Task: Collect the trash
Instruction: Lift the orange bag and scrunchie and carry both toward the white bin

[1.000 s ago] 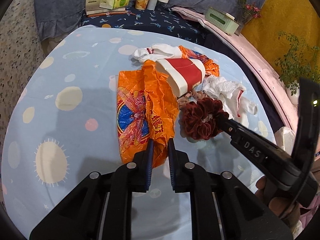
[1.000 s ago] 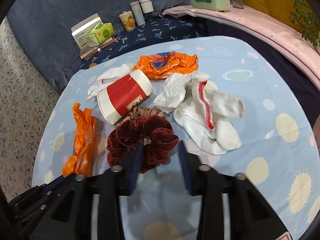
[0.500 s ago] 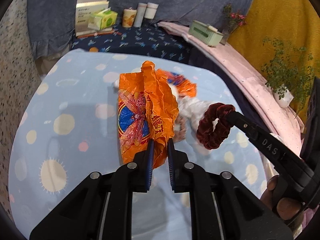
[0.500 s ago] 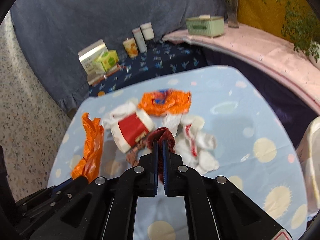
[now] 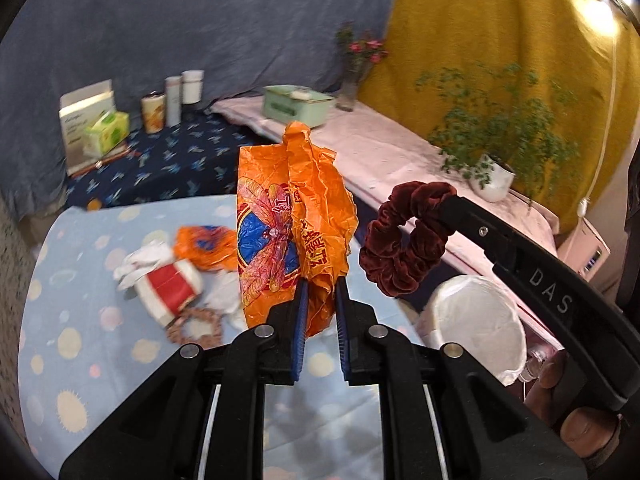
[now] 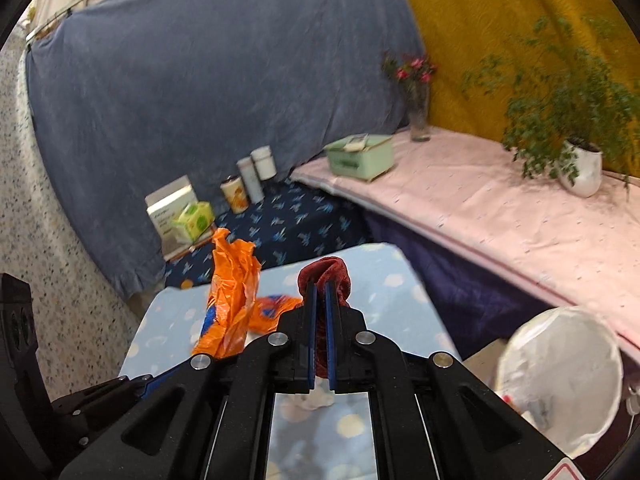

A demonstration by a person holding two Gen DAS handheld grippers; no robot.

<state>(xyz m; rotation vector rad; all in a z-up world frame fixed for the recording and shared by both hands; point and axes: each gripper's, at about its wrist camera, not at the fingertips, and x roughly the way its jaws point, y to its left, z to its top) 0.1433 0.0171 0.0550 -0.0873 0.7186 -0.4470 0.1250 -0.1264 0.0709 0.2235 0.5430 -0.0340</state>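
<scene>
The orange wrapper (image 5: 292, 228) hangs upright, pinched at its lower end in the left tongs (image 5: 320, 304), lifted above the worktop (image 5: 80, 344); the red scrunchie (image 5: 404, 240) dangles from the right tongs (image 6: 319, 312), closed tight on it; the white-lined bin (image 6: 560, 376) lies low to the right, nearer the right tongs, so that hand likely drops first.

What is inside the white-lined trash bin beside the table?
The trash bin shows a white liner and a few indistinct scraps near its lower left wall; its bottom is blurred and hidden.
</scene>
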